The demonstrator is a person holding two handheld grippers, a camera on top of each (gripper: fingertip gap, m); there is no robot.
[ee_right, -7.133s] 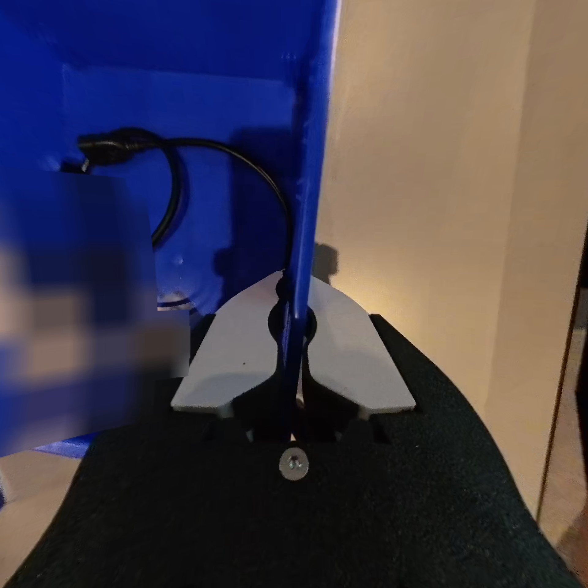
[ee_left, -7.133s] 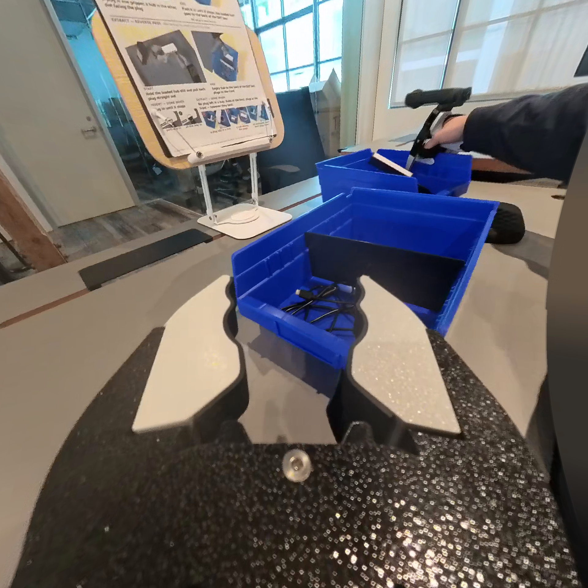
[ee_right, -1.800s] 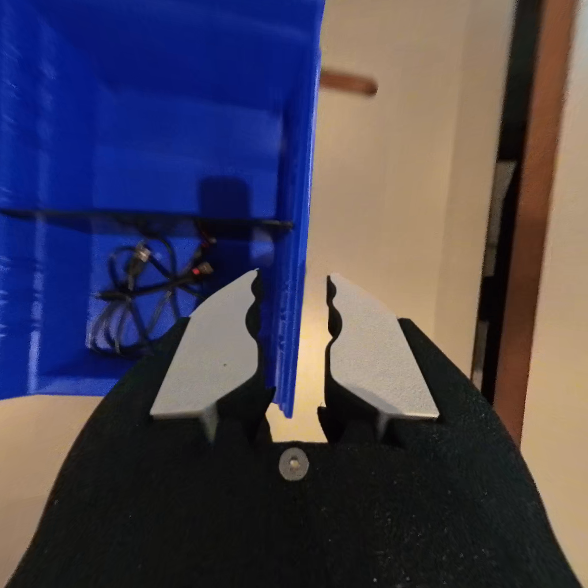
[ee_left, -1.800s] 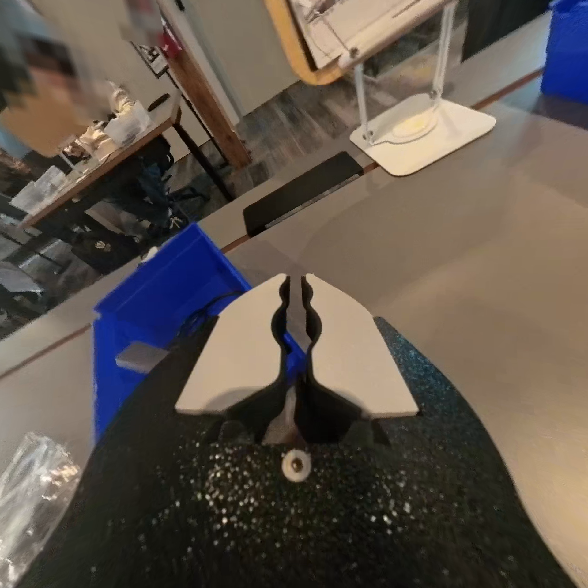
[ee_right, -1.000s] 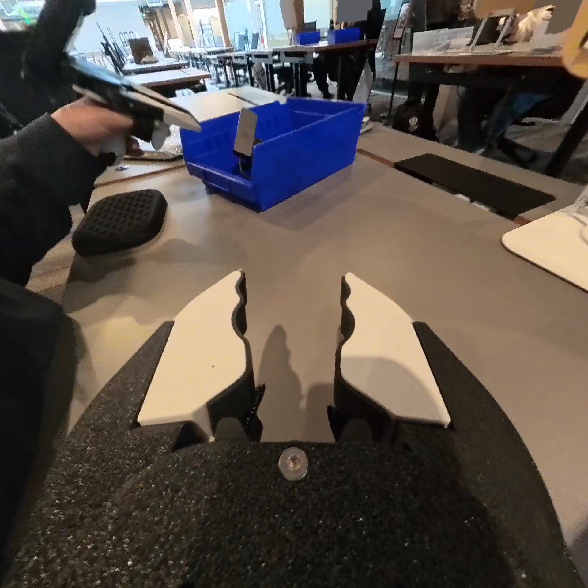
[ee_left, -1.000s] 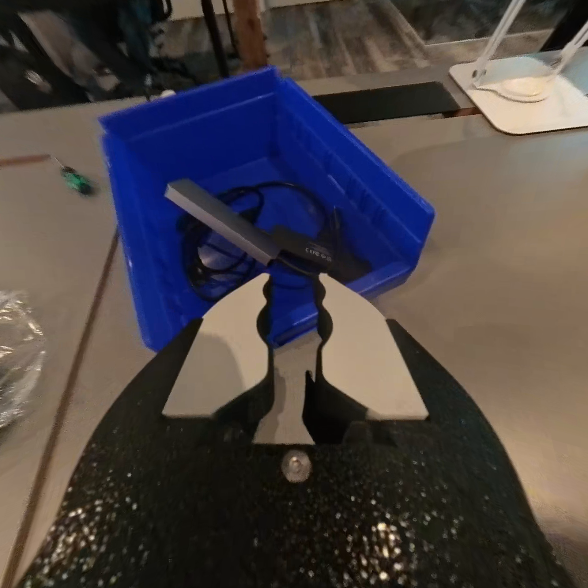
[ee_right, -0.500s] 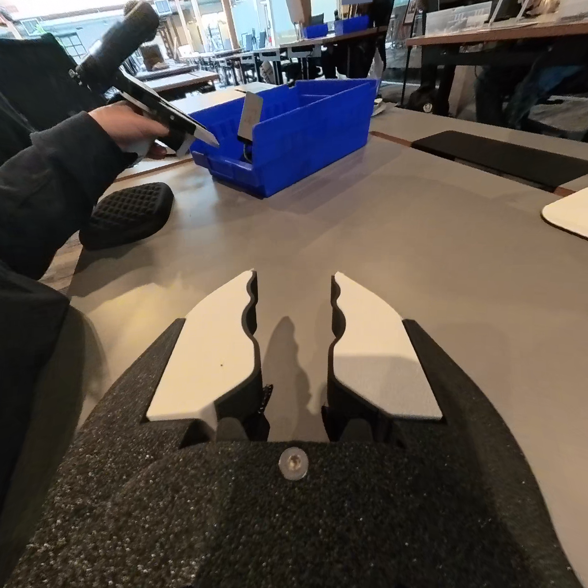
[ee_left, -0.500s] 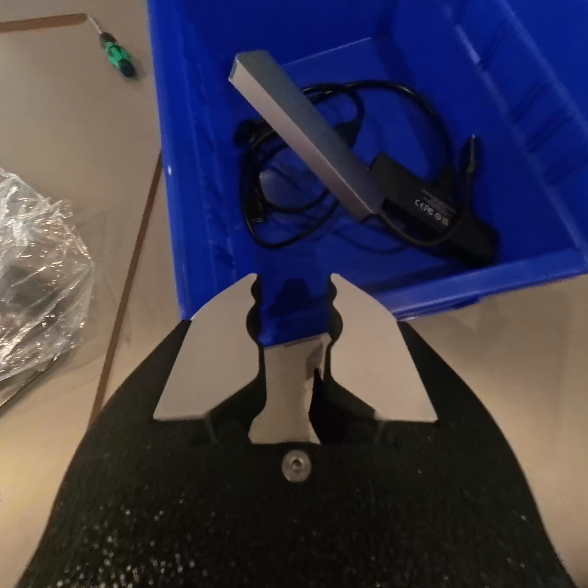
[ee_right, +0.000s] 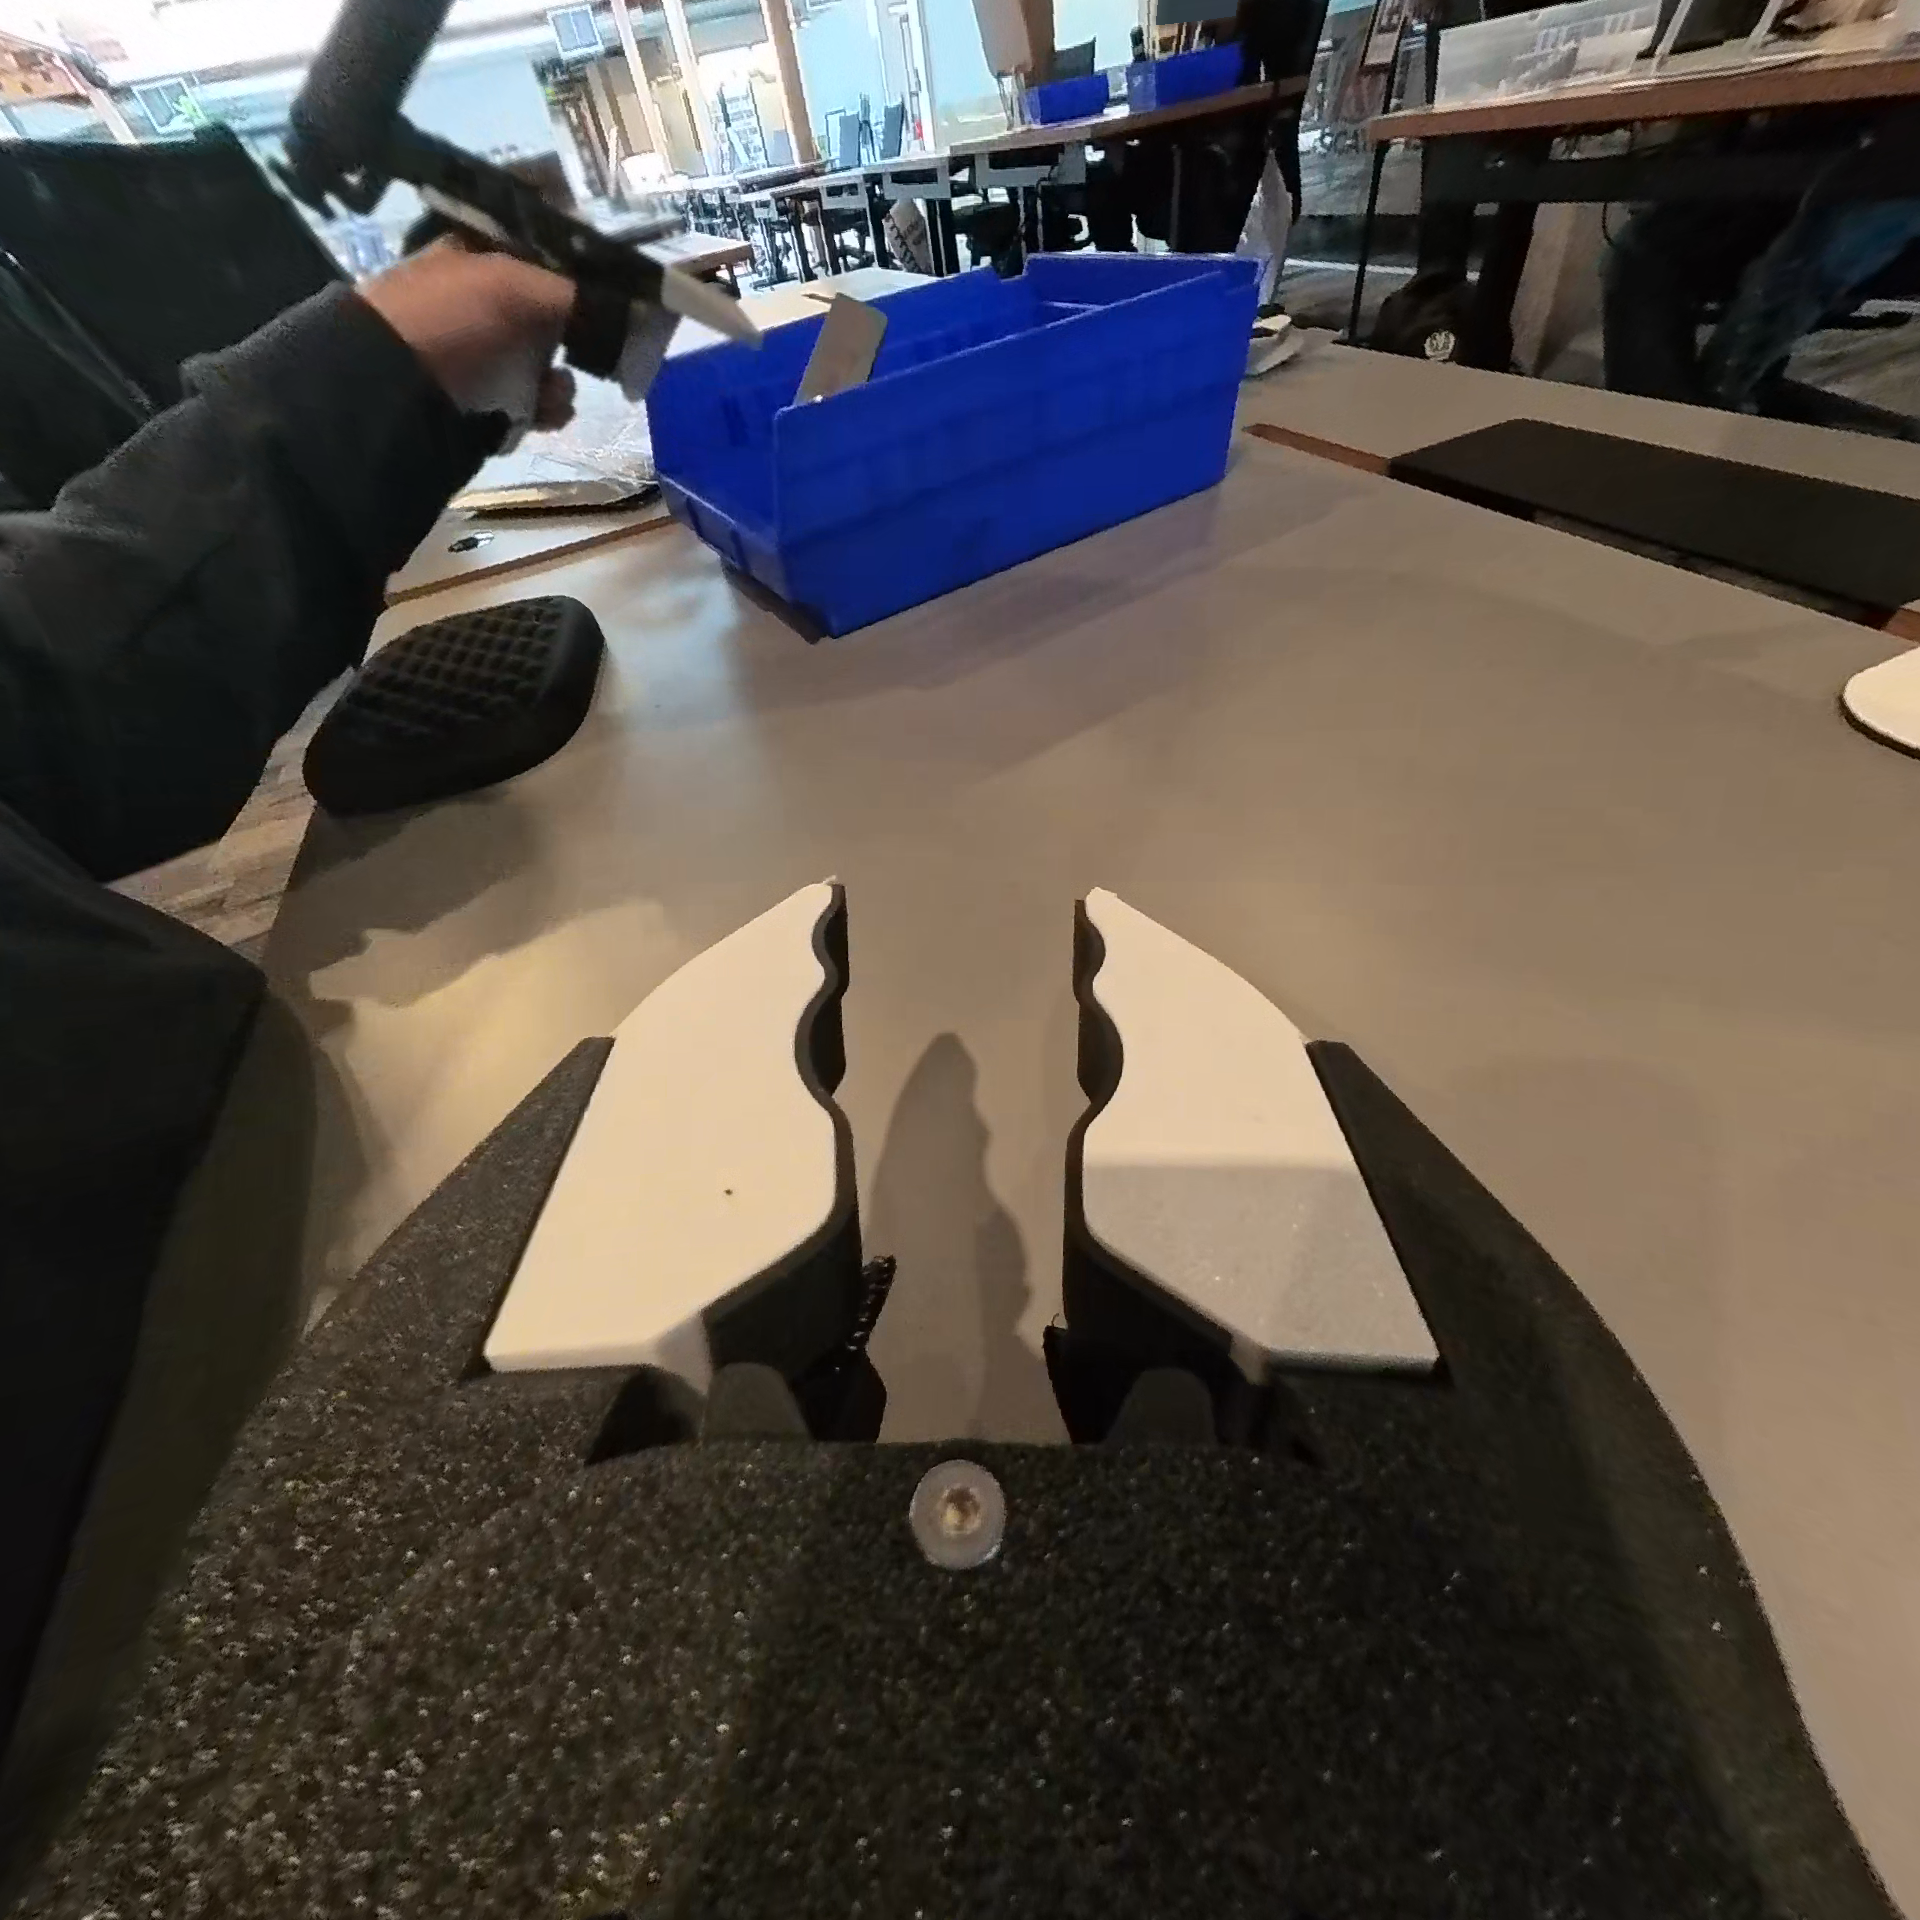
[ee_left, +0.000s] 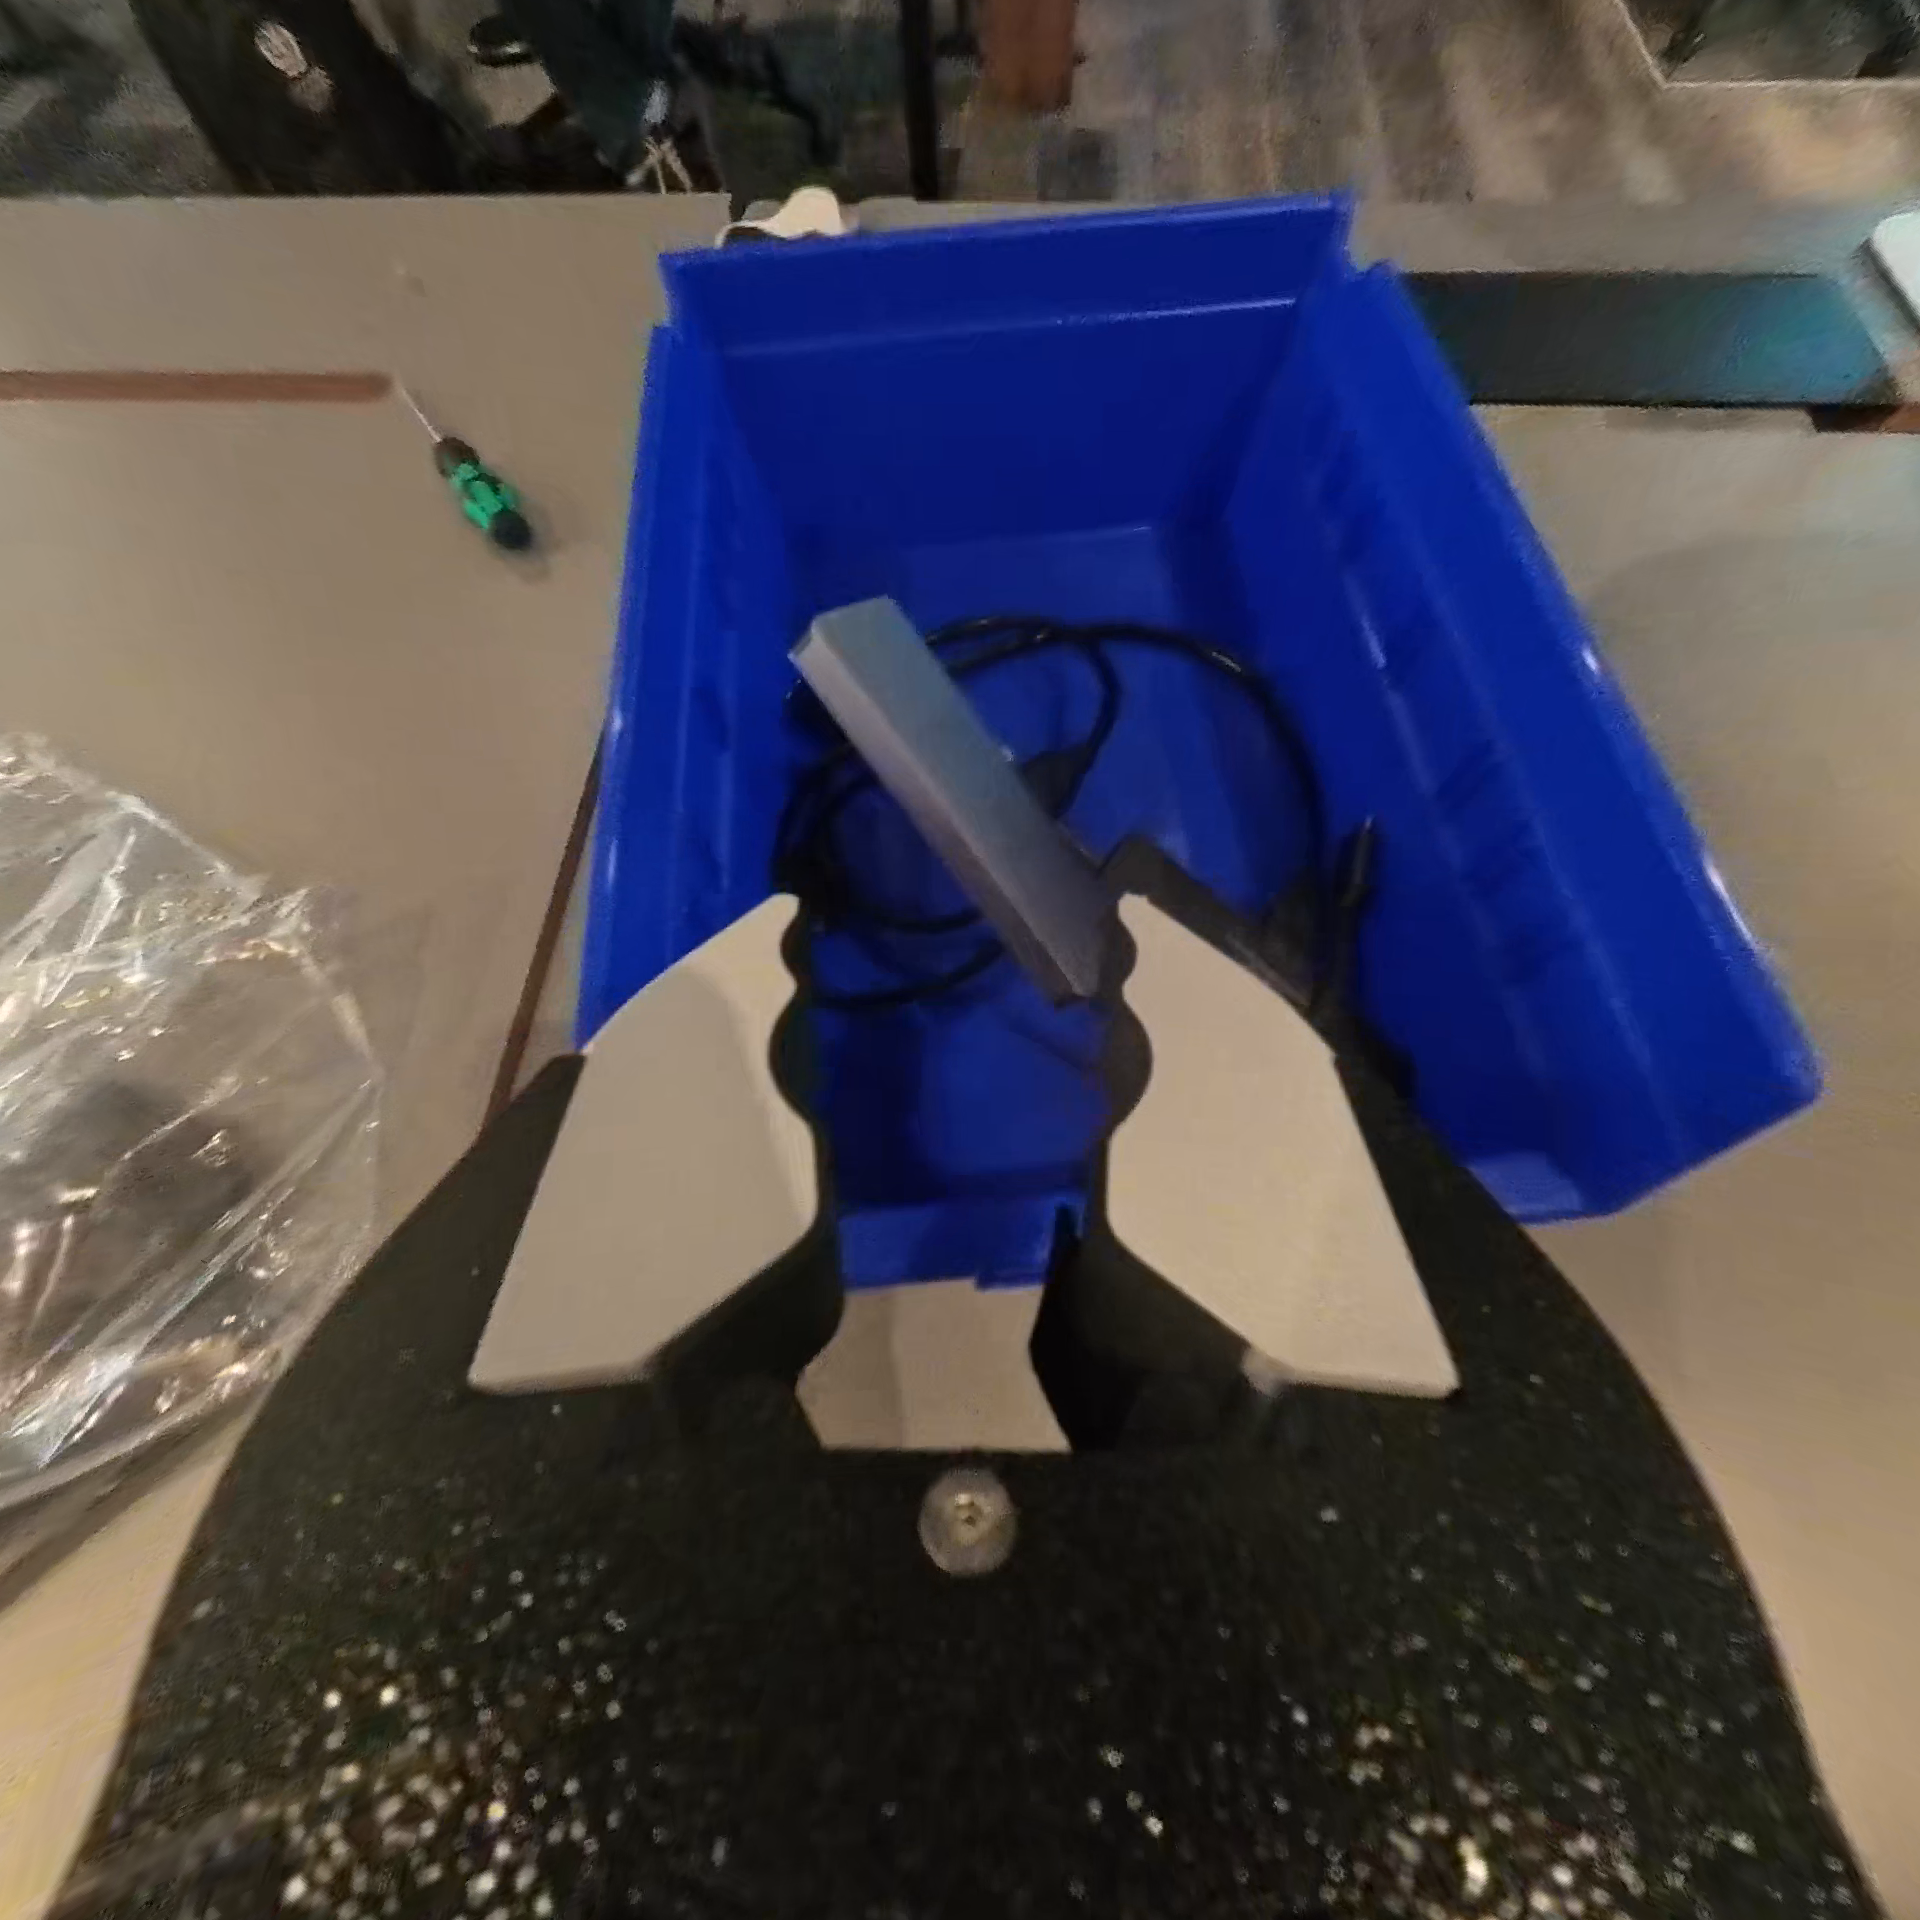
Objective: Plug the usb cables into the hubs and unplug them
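Note:
A blue bin (ee_left: 1455,727) stands on the grey table. Inside it a grey bar-shaped USB hub (ee_left: 945,821) leans up at an angle over a coiled black cable (ee_left: 1049,665) and a black hub (ee_left: 1236,935) partly hidden by my finger. My left gripper (ee_left: 956,904) is open above the bin's near end, with the grey hub's lower end just past its fingertips. In the right wrist view my right gripper (ee_right: 961,899) is open and empty over bare table, far from the bin (ee_right: 966,447). The left gripper (ee_right: 717,307) shows there above the bin's left end.
A green-handled screwdriver (ee_left: 478,499) lies left of the bin. A crumpled clear plastic bag (ee_left: 156,1091) sits at the left. A black textured pad (ee_right: 457,696) lies near the table's left edge. A black mat (ee_right: 1662,499) and a white lamp base (ee_right: 1886,701) are at the right.
My left gripper has opened wider and moved in over the bin's near end, toward the grey hub. My right gripper has stayed low over the table, open.

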